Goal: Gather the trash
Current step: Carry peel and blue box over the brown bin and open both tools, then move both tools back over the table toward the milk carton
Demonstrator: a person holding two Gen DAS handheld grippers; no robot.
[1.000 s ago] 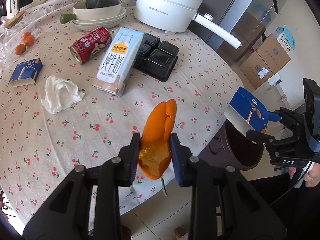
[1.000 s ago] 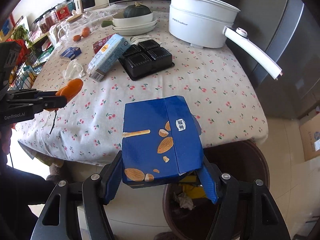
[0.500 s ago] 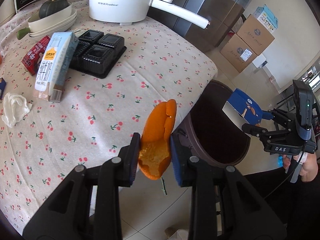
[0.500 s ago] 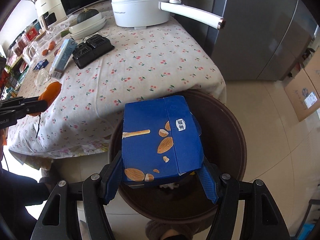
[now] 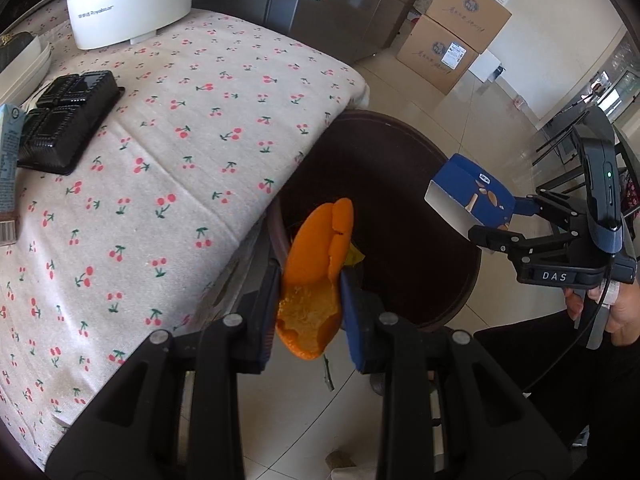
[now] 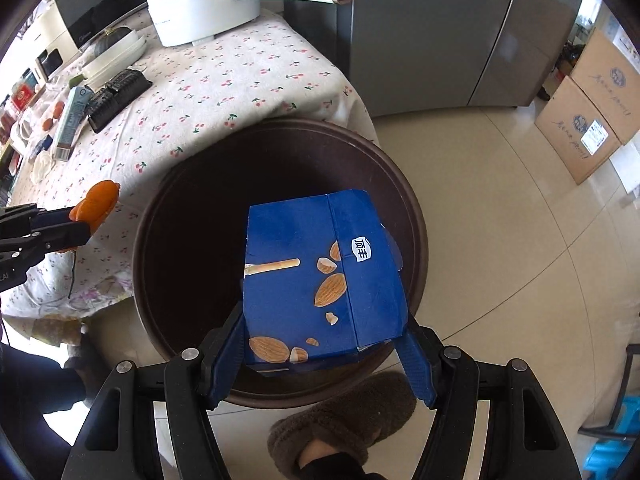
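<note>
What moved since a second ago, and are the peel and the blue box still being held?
Both grippers swung away from the table to the brown trash bin. The blue snack box in the right gripper now hangs over the bin's opening; the orange peel in the left gripper is at its rim. Nothing was let go: both jaws grip as before, and the table things stayed put.

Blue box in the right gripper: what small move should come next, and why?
Probably open the right gripper to drop the blue box: it hangs over the mouth of the brown bin, while the orange peel in the left gripper is only at the rim.
</note>
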